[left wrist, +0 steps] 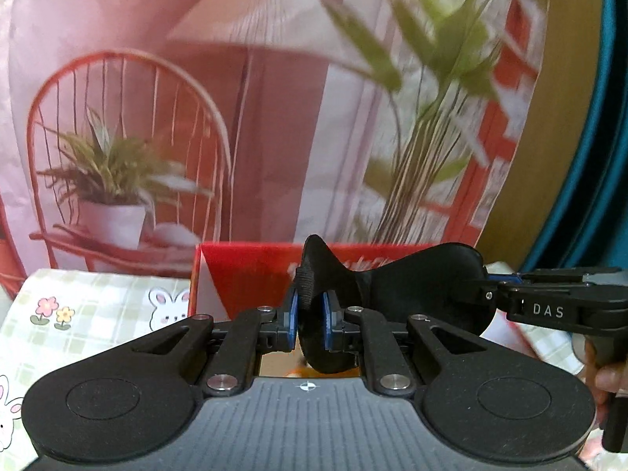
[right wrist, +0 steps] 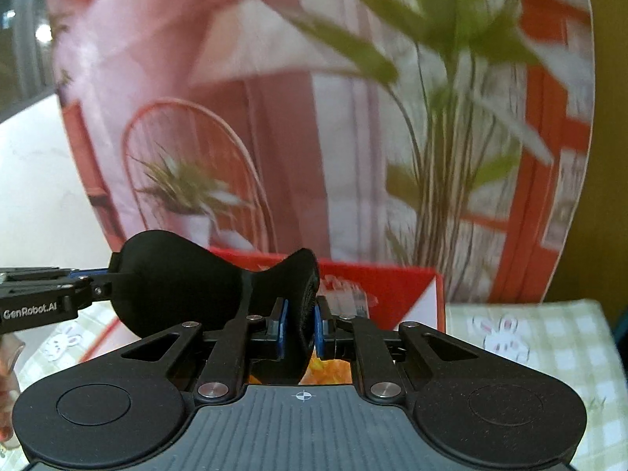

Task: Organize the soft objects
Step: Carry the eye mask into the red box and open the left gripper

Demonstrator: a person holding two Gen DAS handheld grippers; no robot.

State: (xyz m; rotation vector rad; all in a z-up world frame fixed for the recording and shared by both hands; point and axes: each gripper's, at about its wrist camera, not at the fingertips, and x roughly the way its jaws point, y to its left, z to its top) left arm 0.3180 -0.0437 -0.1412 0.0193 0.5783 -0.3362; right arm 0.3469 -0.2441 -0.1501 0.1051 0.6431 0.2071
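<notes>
Left gripper (left wrist: 310, 316) clamped on one end of the black eye mask (left wrist: 408, 286); right gripper (right wrist: 300, 324) clamped on the other end. Mask hangs stretched between them above the red box (left wrist: 251, 278), over the bunny-print checked tablecloth (left wrist: 98, 306). Pink printed backdrop (left wrist: 196, 98) behind.

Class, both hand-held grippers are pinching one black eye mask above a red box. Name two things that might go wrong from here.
1. The left hand-held gripper and the right hand-held gripper each pinch only one end of the eye mask; pulling apart may slip it free.
2. Released early, it might miss the red box and land on the bunny-print cloth.
</notes>
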